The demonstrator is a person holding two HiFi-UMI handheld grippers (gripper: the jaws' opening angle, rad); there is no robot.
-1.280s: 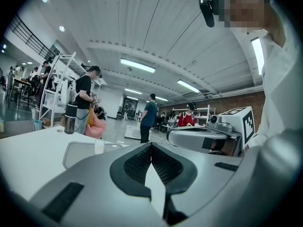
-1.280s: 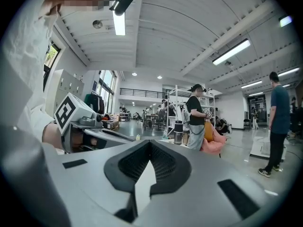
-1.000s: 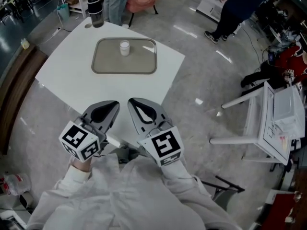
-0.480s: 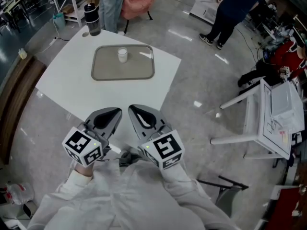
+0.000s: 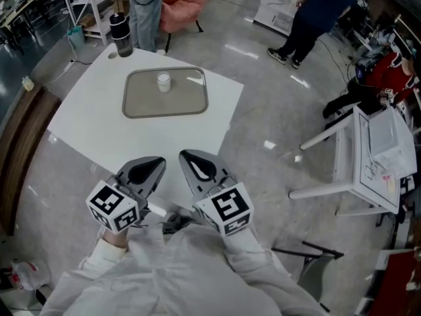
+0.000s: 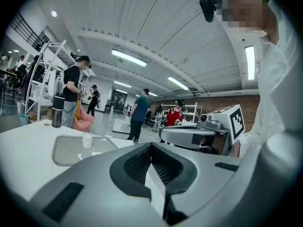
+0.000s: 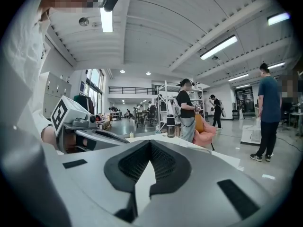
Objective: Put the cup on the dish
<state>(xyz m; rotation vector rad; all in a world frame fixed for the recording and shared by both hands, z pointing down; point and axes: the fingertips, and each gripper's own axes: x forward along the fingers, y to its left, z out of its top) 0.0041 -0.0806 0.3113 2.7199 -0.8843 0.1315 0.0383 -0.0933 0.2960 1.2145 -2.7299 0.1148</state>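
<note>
Cup (image 5: pixel 163 81) stands upright on the dish (image 5: pixel 148 103), close to the dish's far edge and about halfway along it. All around the cup the dish is bare. The dish lies flat on the far part of the white tabletop (image 5: pixel 92 120), with its right side near the tabletop's right edge. A tall black bottle (image 5: pixel 120 35) stands at the far corner, apart from the dish. Between the dish and the tongs is a wide bare stretch of tabletop. The left tongs (image 5: pixel 158 161) and the right tongs (image 5: pixel 185 155) hang side by side over the near edge, close to the person's chest. Both are pinched together and hold nothing.
</note>
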